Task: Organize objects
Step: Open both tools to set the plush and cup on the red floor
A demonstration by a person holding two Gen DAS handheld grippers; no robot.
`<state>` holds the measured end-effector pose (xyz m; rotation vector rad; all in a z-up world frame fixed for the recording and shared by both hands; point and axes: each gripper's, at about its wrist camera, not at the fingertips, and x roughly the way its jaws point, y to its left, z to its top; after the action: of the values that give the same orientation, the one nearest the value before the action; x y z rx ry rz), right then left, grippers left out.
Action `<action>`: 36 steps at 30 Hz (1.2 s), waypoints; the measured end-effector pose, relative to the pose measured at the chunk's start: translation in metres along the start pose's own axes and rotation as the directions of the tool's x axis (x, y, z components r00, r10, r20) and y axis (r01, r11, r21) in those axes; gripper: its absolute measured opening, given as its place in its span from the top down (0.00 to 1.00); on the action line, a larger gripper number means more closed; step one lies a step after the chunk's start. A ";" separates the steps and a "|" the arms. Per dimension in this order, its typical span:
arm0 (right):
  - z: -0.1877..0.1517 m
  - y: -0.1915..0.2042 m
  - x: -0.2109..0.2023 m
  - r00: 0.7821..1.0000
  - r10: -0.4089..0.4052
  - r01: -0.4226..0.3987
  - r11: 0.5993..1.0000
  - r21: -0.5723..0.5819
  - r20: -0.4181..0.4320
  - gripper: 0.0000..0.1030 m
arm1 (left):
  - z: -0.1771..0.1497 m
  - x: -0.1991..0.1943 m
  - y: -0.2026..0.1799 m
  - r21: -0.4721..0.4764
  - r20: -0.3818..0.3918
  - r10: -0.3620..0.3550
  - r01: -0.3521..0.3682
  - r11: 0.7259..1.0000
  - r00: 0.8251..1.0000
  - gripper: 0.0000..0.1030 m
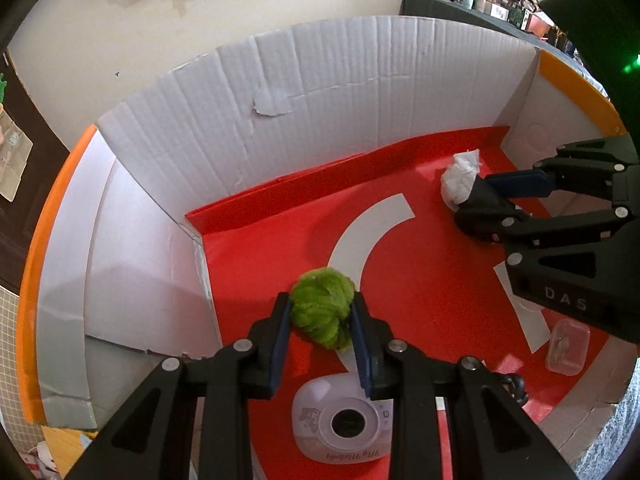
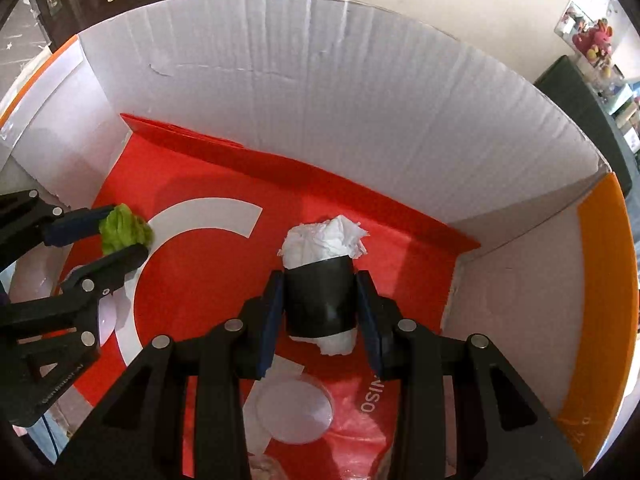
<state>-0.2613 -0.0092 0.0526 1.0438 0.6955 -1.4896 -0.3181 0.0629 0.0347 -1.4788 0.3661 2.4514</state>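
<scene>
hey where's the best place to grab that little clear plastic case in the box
Across its two long sides, coming straight down from above. The clear plastic case lies flat on the box floor, so only its narrow width suits the jaws.

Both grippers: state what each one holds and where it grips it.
Left gripper pinches the green fuzzy ball across its sides. Right gripper clamps the white paper wad on its black band.

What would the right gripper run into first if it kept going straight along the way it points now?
Probably the red floor of the box, just beyond the black-wrapped white bundle the right gripper holds. The bundle's white end would likely touch first; nothing else lies ahead, and depth is hard to judge.
</scene>
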 end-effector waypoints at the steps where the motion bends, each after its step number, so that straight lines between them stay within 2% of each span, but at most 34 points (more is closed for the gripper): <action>1: -0.001 0.001 -0.001 1.000 0.000 0.000 1.000 -0.001 0.000 0.67 | 0.000 0.000 0.001 -0.003 0.000 -0.003 0.003 1.000 1.000 0.71; 10: -0.009 0.005 -0.009 1.000 0.003 -0.003 1.000 -0.004 -0.007 0.66 | -0.001 0.000 0.015 -0.015 -0.001 -0.011 0.011 1.000 1.000 0.70; 14: -0.014 0.008 -0.012 1.000 0.001 -0.001 1.000 -0.002 -0.008 0.52 | 0.000 -0.002 0.022 -0.020 -0.001 -0.017 0.017 1.000 1.000 0.70; 24: -0.026 0.016 -0.026 1.000 0.000 0.000 1.000 -0.013 -0.004 0.51 | 0.002 -0.006 0.017 -0.029 0.008 -0.034 0.034 0.999 0.999 0.61; 36: -0.043 0.025 -0.048 1.000 0.008 -0.008 1.000 -0.009 0.011 0.51 | -0.002 -0.020 0.018 -0.044 0.021 -0.044 0.045 0.998 0.999 0.60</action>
<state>-0.2281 0.0448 0.0800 1.0297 0.6889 -1.4835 -0.3134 0.0432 0.0532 -1.4629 0.2742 2.4524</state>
